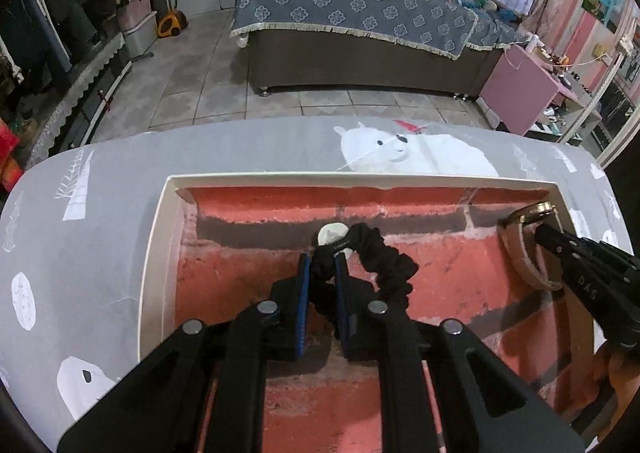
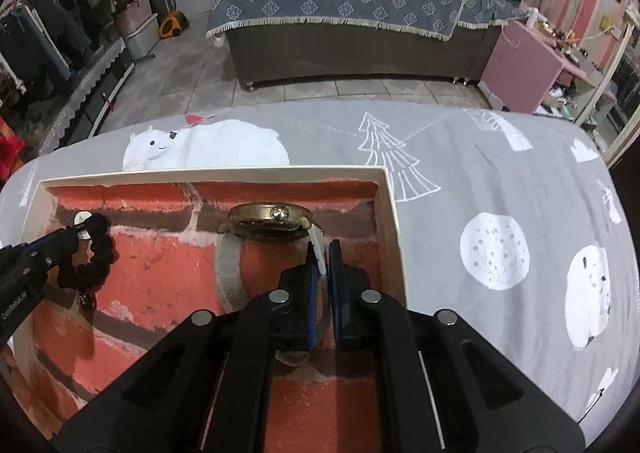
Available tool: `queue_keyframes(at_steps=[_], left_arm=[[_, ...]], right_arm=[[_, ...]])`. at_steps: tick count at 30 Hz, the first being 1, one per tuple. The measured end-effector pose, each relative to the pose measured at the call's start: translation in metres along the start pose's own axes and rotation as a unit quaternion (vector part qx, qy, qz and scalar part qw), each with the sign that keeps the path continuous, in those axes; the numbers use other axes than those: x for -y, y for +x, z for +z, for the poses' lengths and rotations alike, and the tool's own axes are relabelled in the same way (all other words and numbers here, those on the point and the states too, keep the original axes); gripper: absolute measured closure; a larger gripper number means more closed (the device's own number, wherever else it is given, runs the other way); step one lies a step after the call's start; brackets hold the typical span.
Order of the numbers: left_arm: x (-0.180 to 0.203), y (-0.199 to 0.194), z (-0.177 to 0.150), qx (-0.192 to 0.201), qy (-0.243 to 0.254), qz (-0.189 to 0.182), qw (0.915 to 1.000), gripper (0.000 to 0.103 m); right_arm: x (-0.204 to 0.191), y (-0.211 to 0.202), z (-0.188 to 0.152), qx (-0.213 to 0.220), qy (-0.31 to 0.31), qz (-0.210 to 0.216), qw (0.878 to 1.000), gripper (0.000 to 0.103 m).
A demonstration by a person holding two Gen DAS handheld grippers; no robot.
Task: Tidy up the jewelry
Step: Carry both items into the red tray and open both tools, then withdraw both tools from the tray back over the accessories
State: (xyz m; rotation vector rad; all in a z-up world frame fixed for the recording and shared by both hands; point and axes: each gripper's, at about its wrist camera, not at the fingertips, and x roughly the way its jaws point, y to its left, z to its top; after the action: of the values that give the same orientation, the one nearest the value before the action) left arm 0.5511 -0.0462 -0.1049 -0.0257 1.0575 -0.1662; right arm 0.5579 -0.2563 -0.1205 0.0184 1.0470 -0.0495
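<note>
My left gripper (image 1: 324, 259) is pinched nearly closed on a black scrunchie (image 1: 384, 265) over the middle of the brick-patterned box (image 1: 154, 253). My right gripper (image 2: 323, 251) clamps the pale strap of a gold watch (image 2: 268, 219) near the box's right wall. Only the left view shows a white disc (image 1: 331, 233), perhaps a charm, beside the scrunchie.

Ruffled black cloth scrunchie (image 1: 394, 265), shiny gold-metal watch (image 2: 270, 219) on a matt strap, brick-printed cardboard box (image 1: 160, 237).
</note>
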Motion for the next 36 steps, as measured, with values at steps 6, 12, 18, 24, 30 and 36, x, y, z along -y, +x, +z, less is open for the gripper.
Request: queue_keyframes(at_steps=[6,12,18,24,30,36], left_arm=[[-0.005,-0.01,-0.002,-0.001,-0.007,0.0,1.0,0.075],[-0.005,-0.049,-0.009,0.032,0.001,-0.012,0.9994,0.03],[-0.008,-0.106,-0.023,0.082,0.008,-0.027,0.9962,0.018],[-0.023,-0.153,-0.048,0.134,0.01,-0.006,0.9909,0.01],[-0.036,-0.197,-0.087,0.196,0.036,0.045,0.9789,0.01],[-0.048,-0.225,-0.122,0.209,0.041,0.023,0.9768,0.01]], right_arm=[[0.003,-0.028,-0.002,0.037,-0.02,0.009,0.999,0.064],[0.007,-0.076,-0.015,0.083,-0.03,0.02,0.996,0.035],[0.021,-0.132,-0.046,0.134,-0.03,0.014,0.99,0.004],[0.036,-0.174,-0.084,0.159,-0.006,0.026,0.987,0.004],[0.036,-0.213,-0.129,0.201,-0.004,-0.012,0.98,0.004],[0.031,-0.24,-0.168,0.23,0.0,-0.061,0.971,0.004]])
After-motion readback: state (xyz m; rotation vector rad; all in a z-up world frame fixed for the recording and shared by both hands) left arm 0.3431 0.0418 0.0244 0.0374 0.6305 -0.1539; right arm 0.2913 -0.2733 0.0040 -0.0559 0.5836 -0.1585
